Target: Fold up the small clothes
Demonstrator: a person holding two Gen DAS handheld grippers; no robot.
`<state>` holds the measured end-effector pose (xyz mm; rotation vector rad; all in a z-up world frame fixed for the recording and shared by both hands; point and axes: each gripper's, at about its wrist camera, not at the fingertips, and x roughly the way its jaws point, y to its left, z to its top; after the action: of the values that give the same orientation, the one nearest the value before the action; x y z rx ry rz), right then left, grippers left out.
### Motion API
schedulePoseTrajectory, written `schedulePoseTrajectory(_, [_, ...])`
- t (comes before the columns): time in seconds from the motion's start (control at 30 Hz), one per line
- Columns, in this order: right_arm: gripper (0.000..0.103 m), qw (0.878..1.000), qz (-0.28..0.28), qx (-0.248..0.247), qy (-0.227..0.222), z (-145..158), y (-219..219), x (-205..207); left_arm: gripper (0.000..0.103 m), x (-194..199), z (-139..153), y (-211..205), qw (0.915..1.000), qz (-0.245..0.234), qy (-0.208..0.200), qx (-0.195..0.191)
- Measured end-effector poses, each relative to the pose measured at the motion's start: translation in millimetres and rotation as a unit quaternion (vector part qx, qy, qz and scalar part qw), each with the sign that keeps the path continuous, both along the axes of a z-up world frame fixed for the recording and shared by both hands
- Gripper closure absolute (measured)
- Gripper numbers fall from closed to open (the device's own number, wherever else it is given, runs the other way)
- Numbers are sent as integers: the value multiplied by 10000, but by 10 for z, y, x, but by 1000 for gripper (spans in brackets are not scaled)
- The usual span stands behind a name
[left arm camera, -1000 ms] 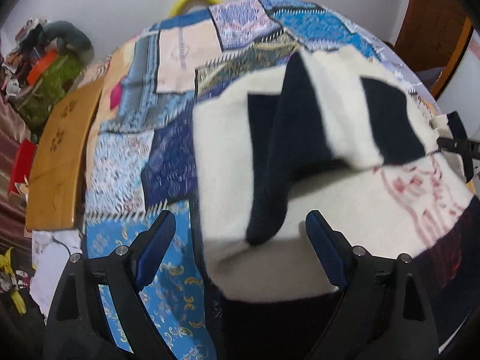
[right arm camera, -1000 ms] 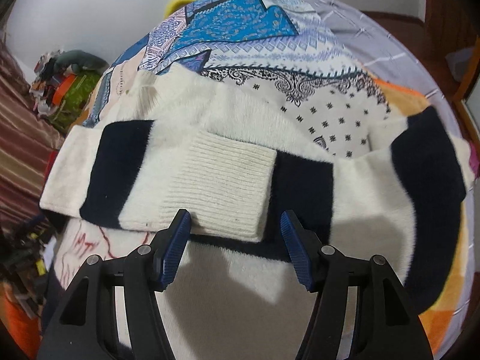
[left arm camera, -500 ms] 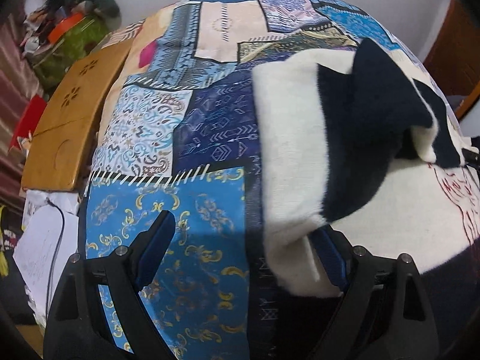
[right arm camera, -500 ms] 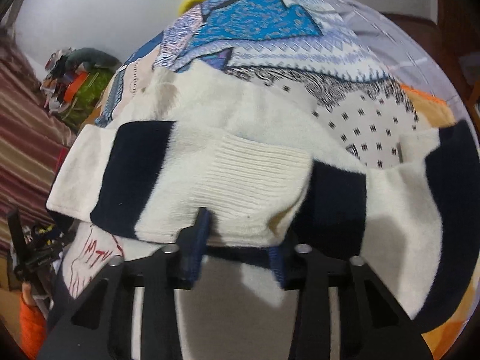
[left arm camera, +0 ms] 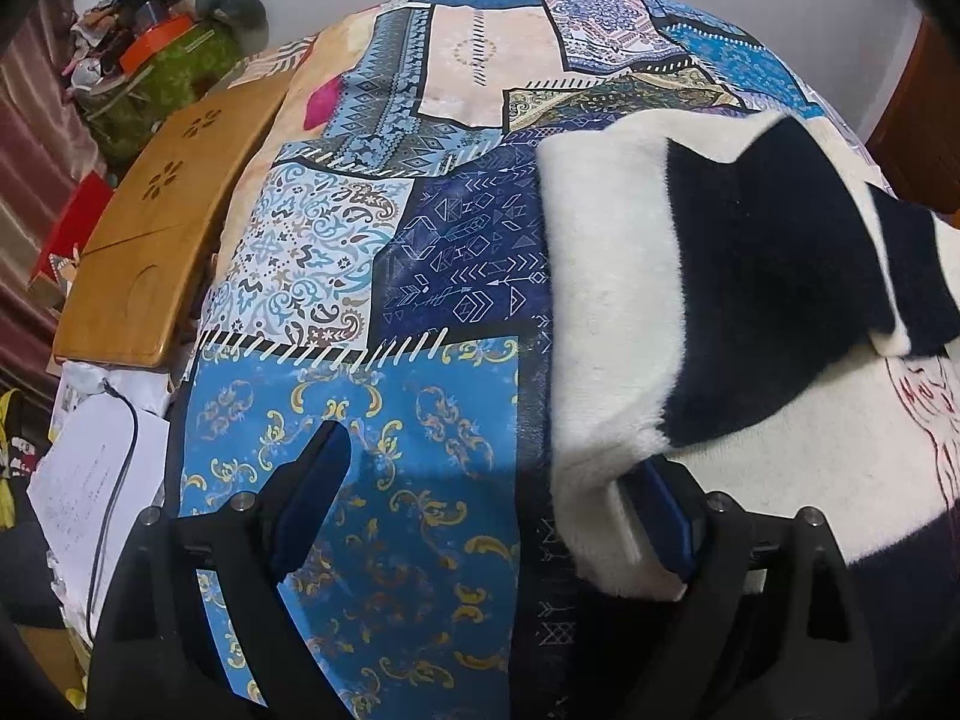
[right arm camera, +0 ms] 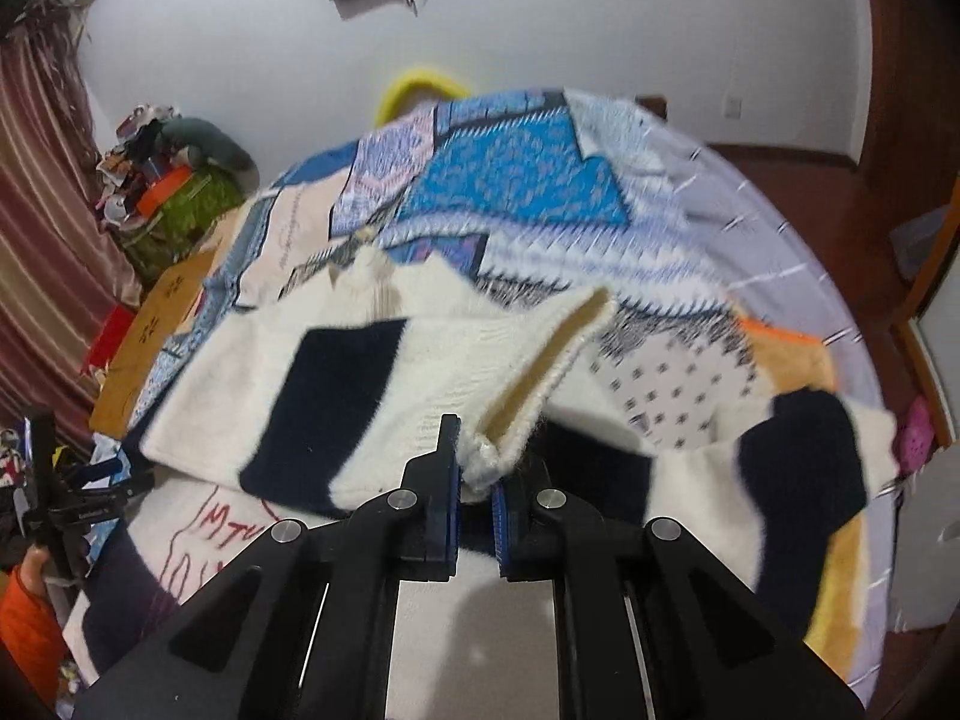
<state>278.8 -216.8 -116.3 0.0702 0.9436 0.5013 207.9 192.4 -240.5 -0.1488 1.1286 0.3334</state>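
Fuzzy cream sweater [left arm camera: 606, 276] with chunky navy bands, spread out on a bed [left arm camera: 384, 480] under a busy blue patchwork quilt – plush pile on the body, ribbed knit on the cuff [right arm camera: 480, 372]. Compared with a second back: cuff was lying flat between spread jaws, now lifted off the body and bunched. Right gripper [right arm camera: 475, 480] just clamped down, pinching the cuff's corner. Left gripper [left arm camera: 480, 504] spread wide at the sweater's left edge – one blue pad tucked under the fleece, nothing squeezed.
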Motion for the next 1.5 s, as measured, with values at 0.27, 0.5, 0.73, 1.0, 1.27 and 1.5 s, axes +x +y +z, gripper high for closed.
schedulePoseTrajectory(0.27, [95,9994,-332,-46,109,-60,-327,-1,12,4,0,-15,10000,16,18,88])
schedulePoseTrajectory(0.5, [95,9975,-494,-53,498,-305,-423,-26,12,10,10,-25,9999,22,53,131])
schedulePoseTrajectory(0.73, [94,9950,-616,-221,756,-509,-472,-35,13,-38,52,-46,9998,12,98,197])
schedulePoseTrajectory(1.0, [91,9939,-774,-497,603,-430,-604,-77,13,-155,240,-101,9997,-124,-25,199])
schedulePoseTrajectory(1.27, [68,9935,-1003,-518,142,-88,-884,-90,13,-128,694,-250,9980,-256,-553,141])
schedulePoseTrajectory(1.5, [64,9891,-1358,-540,-169,169,-1238,-66,13,178,908,-504,9951,-531,-836,30])
